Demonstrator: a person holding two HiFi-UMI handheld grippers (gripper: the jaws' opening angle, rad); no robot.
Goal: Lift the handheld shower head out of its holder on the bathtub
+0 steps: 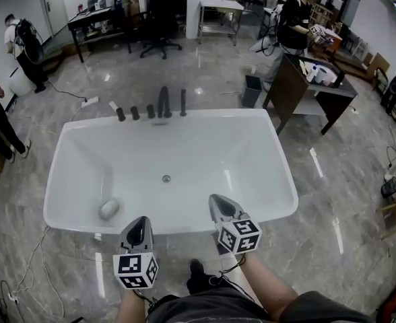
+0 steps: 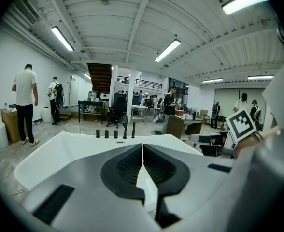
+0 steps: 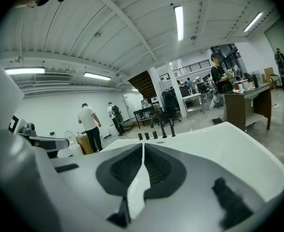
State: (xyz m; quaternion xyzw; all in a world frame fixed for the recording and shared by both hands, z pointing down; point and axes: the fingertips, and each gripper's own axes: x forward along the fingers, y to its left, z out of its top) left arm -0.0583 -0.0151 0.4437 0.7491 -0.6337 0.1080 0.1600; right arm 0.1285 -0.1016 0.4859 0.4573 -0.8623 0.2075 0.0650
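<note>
The left tool [image 1: 140, 222] and the right tool [image 1: 217, 200] are seen fully closed and empty above the near rim of the bathtub [image 1: 70, 147]. The handheld shower head [image 1: 182, 103] is found upright on the far rim, across the basin. The right tool is judged nearer.

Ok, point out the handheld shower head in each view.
Head view: handheld shower head, rightmost black post on the bathtub's far rim, upper centre.
Left gripper view: near centre, same rim.
Right gripper view: slightly right of centre.
Shared landmark: curved spout immediately left of it.
</note>
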